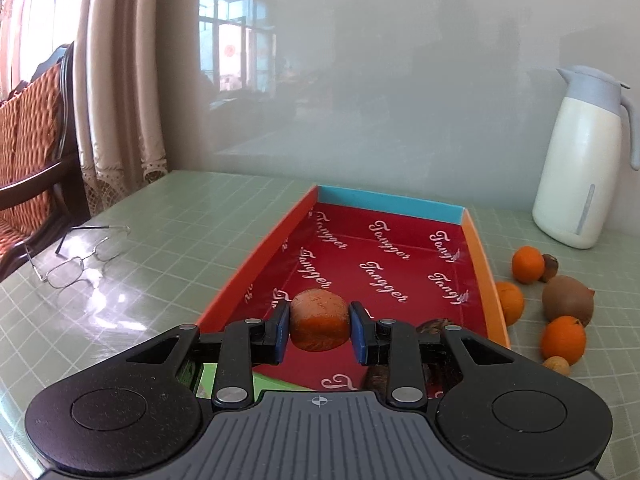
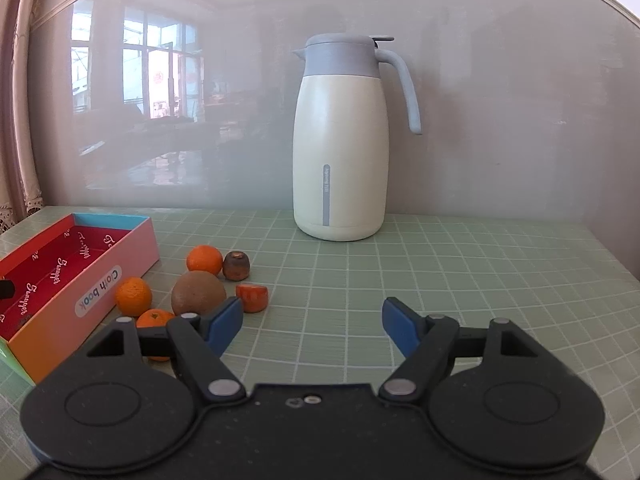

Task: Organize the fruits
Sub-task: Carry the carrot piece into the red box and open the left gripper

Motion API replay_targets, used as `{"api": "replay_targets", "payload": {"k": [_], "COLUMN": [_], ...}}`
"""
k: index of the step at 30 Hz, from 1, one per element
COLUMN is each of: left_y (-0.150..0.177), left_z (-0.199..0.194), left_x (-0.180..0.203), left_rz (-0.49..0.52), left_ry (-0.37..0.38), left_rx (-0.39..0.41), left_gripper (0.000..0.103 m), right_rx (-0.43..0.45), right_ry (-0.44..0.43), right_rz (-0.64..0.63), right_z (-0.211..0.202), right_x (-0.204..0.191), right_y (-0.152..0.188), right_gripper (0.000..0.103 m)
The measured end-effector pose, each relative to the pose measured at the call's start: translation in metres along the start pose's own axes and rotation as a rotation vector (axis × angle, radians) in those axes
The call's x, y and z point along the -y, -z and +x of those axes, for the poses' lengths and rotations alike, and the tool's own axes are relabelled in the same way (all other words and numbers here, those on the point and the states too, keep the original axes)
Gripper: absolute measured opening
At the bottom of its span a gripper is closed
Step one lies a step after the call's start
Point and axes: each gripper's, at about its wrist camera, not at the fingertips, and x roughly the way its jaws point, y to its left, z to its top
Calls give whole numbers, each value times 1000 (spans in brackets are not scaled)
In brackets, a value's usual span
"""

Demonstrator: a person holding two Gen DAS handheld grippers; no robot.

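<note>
L claw nearest in the left wrist view, narrow, blue pads clamped on a stubby orange carrot chunk, held just over the near end of the open box. Box interior is red w/ white script print, orange side walls, blue far wall. A dark fruit sits in the box, partly hidden behind the claw's right finger; can't tell what kind.

R claw wide, nothing between the pads, hovering over bare counter.

Count outside the box, right of it, going near to far in the right wrist view:
- 3 oranges: orange nearest partly behind the claw, 2nd orange just beside the box wall, 3rd orange farthest.
- 1 brown round fruit, maybe kiwi, mid-cluster.
- 1 more carrot piece, just right of it.
- 1 small dark brown piece, touching the far orange.
- Left wrist view also shows 1 small tan nut-like item at the cluster's near edge.

Beyond: 1 cream thermos jug, grey lid & handle, upright by the wall. 1 pair of wire glasses left of the box, well apart.

Counter has pale green grid-pattern cover. Glossy grey wall reflects a window; lace curtain & a chair w/ orange cushion far left.
</note>
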Motion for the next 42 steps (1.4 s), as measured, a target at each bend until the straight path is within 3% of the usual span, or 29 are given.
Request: {"api": "replay_targets", "payload": {"k": [18, 22, 25, 29, 32, 42], "left_y": [4, 4, 4, 4, 5, 7], "left_z": [-2, -7, -13, -25, -33, -33], "left_x": [-2, -1, -1, 0, 0, -4], "left_rz": [-5, -4, -4, 6, 13, 10], "left_ry": [6, -2, 6, 5, 12, 7], "left_rx": [13, 41, 62, 110, 145, 127], "left_gripper": [34, 61, 65, 101, 103, 103], "right_rx": [-10, -10, -10, -8, -9, -10], "right_ry": [5, 5, 3, -4, -11, -43], "right_rz": [-4, -7, -6, -2, -3, -17], "right_z": [3, 4, 3, 3, 3, 8], "right_x": [-3, -4, -4, -5, -8, -23], "right_y": [2, 2, 2, 2, 2, 2], "right_gripper": [77, 77, 77, 77, 77, 77]}}
